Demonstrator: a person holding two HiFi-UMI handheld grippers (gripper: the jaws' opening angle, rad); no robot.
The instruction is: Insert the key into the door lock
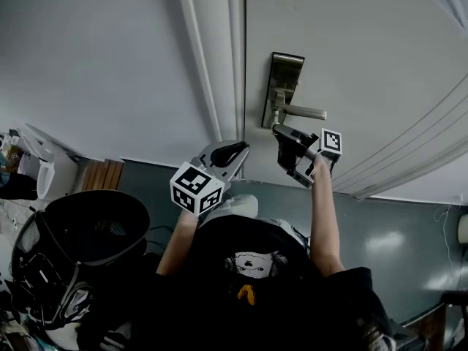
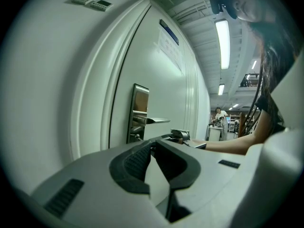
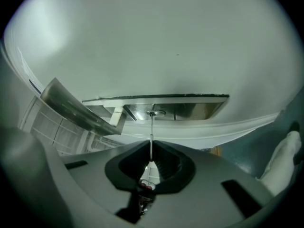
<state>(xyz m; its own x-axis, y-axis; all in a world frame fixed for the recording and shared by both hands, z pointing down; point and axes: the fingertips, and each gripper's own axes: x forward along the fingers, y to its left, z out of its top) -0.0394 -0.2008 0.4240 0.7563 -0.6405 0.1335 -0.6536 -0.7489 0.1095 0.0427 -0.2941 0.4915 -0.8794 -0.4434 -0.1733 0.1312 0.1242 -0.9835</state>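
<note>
The door (image 1: 351, 57) is plain off-white, with a brushed silver lock plate (image 1: 282, 86) and a silver lever handle (image 1: 303, 112). The wall (image 1: 95, 64) beside it is pale grey and the floor (image 1: 395, 232) a dull grey-green. The left claw (image 1: 232, 151) and right claw (image 1: 284, 133) have grey bodies with black ribbed pads, the marker cube (image 1: 196, 189) on the left one is patterned in black-and-white squares, the key (image 3: 151, 132) is thin bright silver, and the person's top (image 1: 256, 291) is black with a white and orange print.

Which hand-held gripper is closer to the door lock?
Right. The right hand-held gripper is right up at the door lock, with the tip of its key at the keyhole. The left hand-held gripper is farther left, by the door edge.
</note>
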